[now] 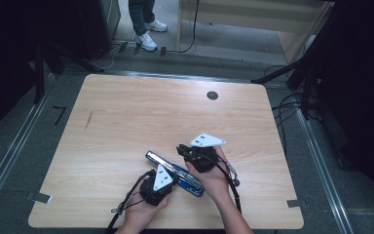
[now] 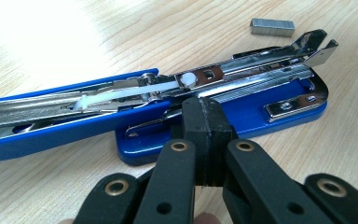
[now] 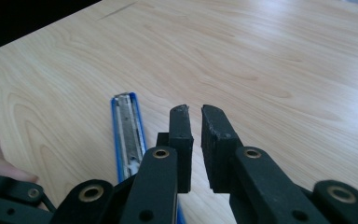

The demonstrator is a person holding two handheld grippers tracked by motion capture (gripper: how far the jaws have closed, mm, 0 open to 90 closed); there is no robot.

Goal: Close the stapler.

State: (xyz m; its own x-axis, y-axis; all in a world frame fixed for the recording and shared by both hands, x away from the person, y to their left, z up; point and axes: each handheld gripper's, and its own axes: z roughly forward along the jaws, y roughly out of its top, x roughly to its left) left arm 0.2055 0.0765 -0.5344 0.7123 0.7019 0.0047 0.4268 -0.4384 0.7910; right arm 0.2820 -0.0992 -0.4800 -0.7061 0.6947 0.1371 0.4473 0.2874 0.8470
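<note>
Stapler (image 2: 177, 109): blue, lying opened flat on the bench (image 1: 141, 117), near the front edge between the two hands; top arm swung back, metal magazine channel exposed.
Staple strip (image 2: 272, 26): loose on the bench, just beyond the stapler's nose, apart from it, not yet loaded.
Left gripper (image 2: 204, 122): jaws closed tight, nothing between them, tips close over the blue base; touching or just above, hard to tell.
Right gripper (image 3: 196, 119): jaws narrow, a slim gap, empty; hovering beside the opened arm (image 3: 128, 133), clear of it.
Done, by the look of it: stapler opened out.
Left, as judged: picking up the strip, seating it in the channel, closing the arm.
Stage: early to middle.
</note>
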